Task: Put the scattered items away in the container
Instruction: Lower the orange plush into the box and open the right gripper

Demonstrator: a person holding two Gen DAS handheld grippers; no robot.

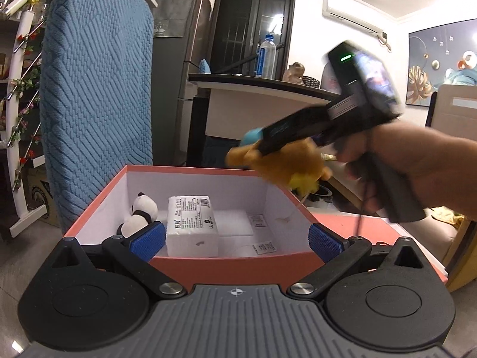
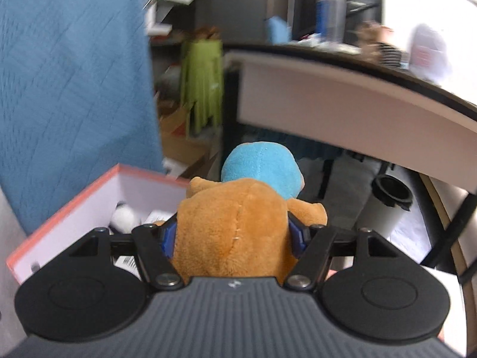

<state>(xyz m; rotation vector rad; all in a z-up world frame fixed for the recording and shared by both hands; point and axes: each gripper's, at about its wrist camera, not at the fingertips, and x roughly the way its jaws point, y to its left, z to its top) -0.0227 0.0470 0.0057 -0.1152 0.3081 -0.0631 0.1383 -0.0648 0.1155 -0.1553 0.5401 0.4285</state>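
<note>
An open box [image 1: 226, 264] with coral walls and a white inside sits in front of me. A panda plush [image 1: 140, 214] and a white wrapped pack [image 1: 190, 225] lie in it. My left gripper [image 1: 235, 238] stands open over the box's near wall, nothing between its blue pads. A hand holds my right gripper [image 1: 262, 146] above the box's far right corner, shut on an orange plush toy [image 1: 286, 164] with a blue head. In the right wrist view the plush toy [image 2: 235, 229] fills the right gripper [image 2: 234, 235], and the box [image 2: 74, 203] lies low on the left.
A blue quilted cover [image 1: 95, 95] hangs behind the box on the left. A dark-edged counter [image 1: 262, 85] with a water bottle [image 1: 265, 56] stands behind. The box lid [image 1: 372, 232] lies to the right. Flower shelves [image 1: 21, 89] stand at far left.
</note>
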